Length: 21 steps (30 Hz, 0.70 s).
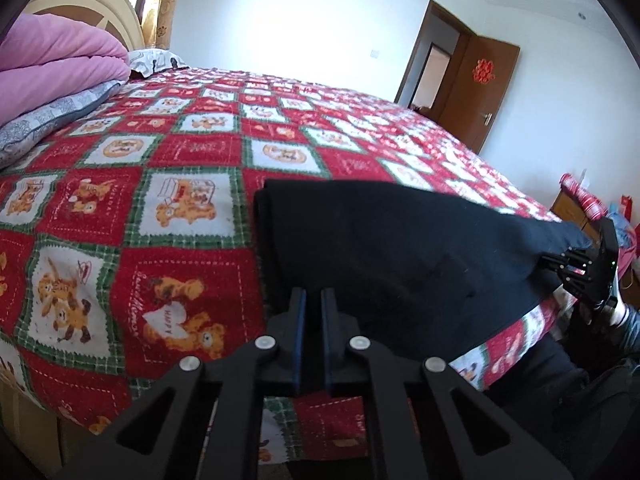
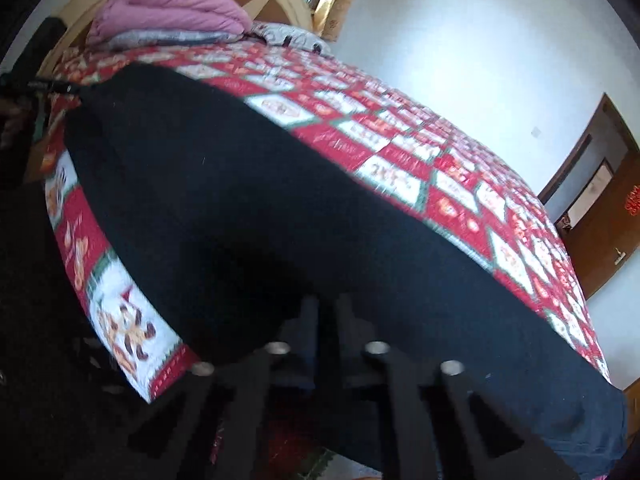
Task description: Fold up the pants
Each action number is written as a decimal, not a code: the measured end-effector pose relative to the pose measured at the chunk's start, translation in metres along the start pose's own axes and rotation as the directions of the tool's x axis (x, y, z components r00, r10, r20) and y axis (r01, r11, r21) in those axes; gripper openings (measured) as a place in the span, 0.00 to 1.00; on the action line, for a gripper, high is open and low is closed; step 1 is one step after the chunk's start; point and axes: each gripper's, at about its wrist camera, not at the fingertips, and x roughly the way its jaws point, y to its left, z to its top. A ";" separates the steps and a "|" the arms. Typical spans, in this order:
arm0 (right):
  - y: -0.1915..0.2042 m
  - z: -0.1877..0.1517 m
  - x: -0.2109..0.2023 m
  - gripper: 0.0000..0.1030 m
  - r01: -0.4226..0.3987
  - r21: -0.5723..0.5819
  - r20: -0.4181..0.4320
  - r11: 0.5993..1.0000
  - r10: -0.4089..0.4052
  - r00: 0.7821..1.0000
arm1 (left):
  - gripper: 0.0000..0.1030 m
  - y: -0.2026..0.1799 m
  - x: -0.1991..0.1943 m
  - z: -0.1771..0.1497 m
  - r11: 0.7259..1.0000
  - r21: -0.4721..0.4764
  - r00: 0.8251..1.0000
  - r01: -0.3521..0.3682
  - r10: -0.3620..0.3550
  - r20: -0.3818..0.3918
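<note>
Along the near edge of the bed (image 1: 120,240) lie the black pants (image 1: 400,248), lengthwise. Left claw (image 1: 313,300) is nearly clenched at their edge; right claw (image 1: 552,262) pinches the far end (grip unclear). Uneven pulling could skew the fold. Pink quilt (image 1: 60,52) sits well clear.

Bright daylight, glare on wall (image 1: 280,12), right view motion-blurred, fisheye-bent dark edges

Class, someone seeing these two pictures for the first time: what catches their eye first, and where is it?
The red bedspread with teddy-bear squares covers the whole bed. The black pants lie folded along its near edge, stretching between the left tongs and the right tongs. A pink quilt is piled by the headboard.
</note>
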 end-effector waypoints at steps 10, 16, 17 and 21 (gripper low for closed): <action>0.004 0.002 -0.047 0.03 -0.014 0.017 0.073 1.000 0.013 0.997 | 0.07 0.003 -0.023 0.003 0.994 -0.014 0.994 0.106 -0.105 0.032; 0.013 -0.011 -0.029 0.03 -0.038 -0.030 -0.017 0.999 0.037 0.999 | 0.07 0.018 -0.015 -0.013 0.991 -0.052 0.992 0.123 -0.123 -0.009; 0.014 -0.014 -0.024 0.03 -0.043 -0.035 -0.035 0.998 0.042 0.999 | 0.07 0.018 -0.013 -0.015 0.991 -0.047 0.992 0.124 -0.125 -0.015; 0.012 -0.012 -0.035 0.03 -0.059 -0.017 -0.009 0.998 0.058 0.998 | 0.07 0.019 -0.013 -0.022 0.991 -0.025 0.991 0.131 -0.131 -0.025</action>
